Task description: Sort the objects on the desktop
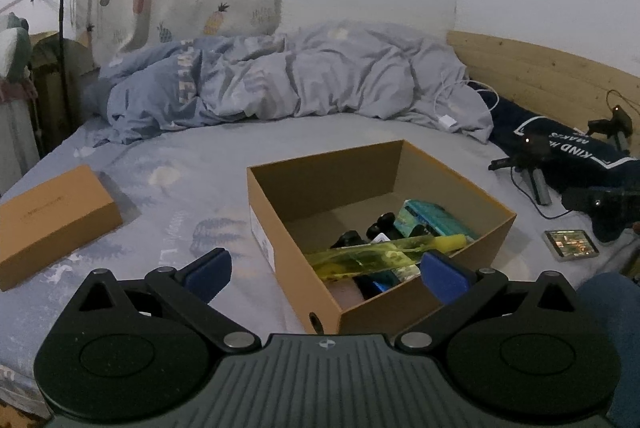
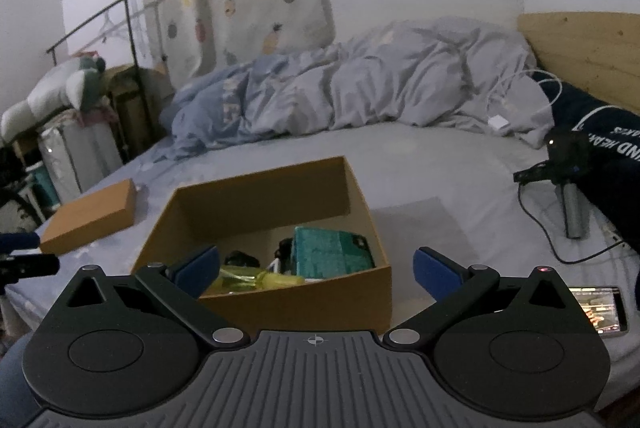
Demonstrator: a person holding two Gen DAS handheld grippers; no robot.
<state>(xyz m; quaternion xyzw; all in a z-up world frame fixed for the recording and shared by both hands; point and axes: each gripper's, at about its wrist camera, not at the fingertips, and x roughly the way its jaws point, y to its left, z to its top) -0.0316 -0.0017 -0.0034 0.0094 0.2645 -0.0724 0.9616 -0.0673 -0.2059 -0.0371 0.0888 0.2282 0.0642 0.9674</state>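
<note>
We hold both left tongs [image 1: 326, 266] and right tongs [image 2: 316, 270] spread wide and empty near the open box [image 1: 288, 228] on the bed [image 1: 168, 184], sorted items inside; risk: bumping its near wall tips it on soft bedding.
</note>
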